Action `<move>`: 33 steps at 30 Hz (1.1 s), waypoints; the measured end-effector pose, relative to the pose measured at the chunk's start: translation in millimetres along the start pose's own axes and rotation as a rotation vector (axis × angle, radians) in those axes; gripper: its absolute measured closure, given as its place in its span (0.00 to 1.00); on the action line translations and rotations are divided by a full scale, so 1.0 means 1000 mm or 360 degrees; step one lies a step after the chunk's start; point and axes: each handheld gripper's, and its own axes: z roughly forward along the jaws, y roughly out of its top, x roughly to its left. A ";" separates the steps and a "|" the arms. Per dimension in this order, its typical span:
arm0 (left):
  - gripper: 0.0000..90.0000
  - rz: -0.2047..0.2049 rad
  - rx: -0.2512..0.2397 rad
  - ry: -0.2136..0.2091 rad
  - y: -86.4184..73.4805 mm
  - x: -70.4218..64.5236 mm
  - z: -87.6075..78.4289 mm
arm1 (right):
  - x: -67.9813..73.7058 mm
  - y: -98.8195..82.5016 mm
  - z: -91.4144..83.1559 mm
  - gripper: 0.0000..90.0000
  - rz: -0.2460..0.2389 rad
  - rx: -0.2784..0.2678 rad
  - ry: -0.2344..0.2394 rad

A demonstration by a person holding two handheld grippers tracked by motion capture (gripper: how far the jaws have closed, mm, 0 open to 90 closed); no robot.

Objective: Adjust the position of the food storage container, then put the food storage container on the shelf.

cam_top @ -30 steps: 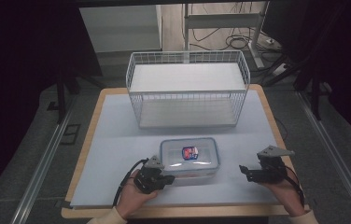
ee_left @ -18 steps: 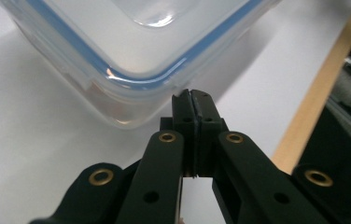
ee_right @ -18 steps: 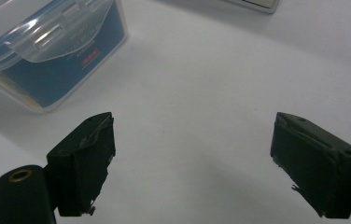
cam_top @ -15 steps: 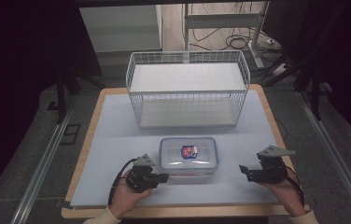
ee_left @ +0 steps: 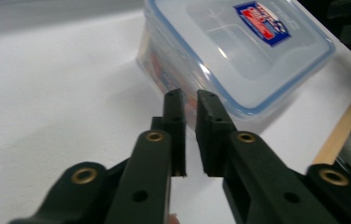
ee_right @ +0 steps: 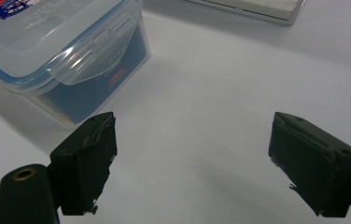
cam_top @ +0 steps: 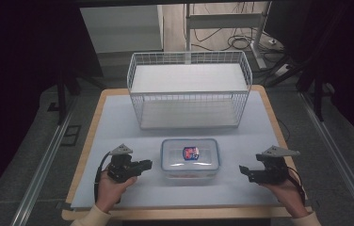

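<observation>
1. A lidded plastic container (cam_top: 190, 158) sits on the white mat in front of the wire basket (cam_top: 189, 89).
2. The left gripper (cam_top: 143, 165), jaws nearly closed and empty, points at its side.
3. The right gripper (cam_top: 245, 172) waits wide, apart.
4. Likely next: open the left jaws and grasp.

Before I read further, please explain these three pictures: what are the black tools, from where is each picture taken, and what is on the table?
A person sits at a table and holds a hand tool in each hand. Each tool is a gripper with two black jaws. The high view looks down from above: the left gripper and the right gripper flank a clear plastic box with a blue-edged lid. Behind it stands a white wire basket. The other two pictures come from cameras on the grippers. The left jaws are nearly closed, near the box; the right jaws are wide open. Neither holds anything.
</observation>
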 end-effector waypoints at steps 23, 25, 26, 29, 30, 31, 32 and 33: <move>0.16 -0.0214 0.0076 -0.0128 0.018 0.009 0.019 | 0.005 0.011 0.001 0.16 0.0115 -0.0073 0.0240; 0.16 -0.0233 0.0074 -0.0145 0.020 0.010 0.023 | 0.006 0.013 0.001 0.16 0.0122 -0.0073 0.0253; 0.16 -0.0242 0.0075 -0.0157 0.020 0.010 0.024 | 0.007 0.014 0.002 0.16 0.0118 -0.0068 0.0251; 0.16 -0.0257 0.0074 -0.0190 0.023 0.011 0.030 | 0.008 0.013 0.004 0.16 0.0112 -0.0057 0.0252; 0.16 -0.0258 0.0084 -0.0198 0.025 0.011 0.032 | 0.008 0.013 0.005 0.16 0.0108 -0.0051 0.0249; 0.16 -0.0265 0.0086 -0.0208 0.026 0.011 0.035 | 0.008 0.013 0.006 0.16 0.0111 -0.0050 0.0249; 0.16 -0.0276 0.0083 -0.0224 0.027 0.011 0.038 | 0.008 0.013 0.007 0.16 0.0110 -0.0047 0.0247; 0.17 -0.0282 0.0090 -0.0239 0.028 0.011 0.040 | 0.008 0.013 0.007 0.16 0.0110 -0.0043 0.0246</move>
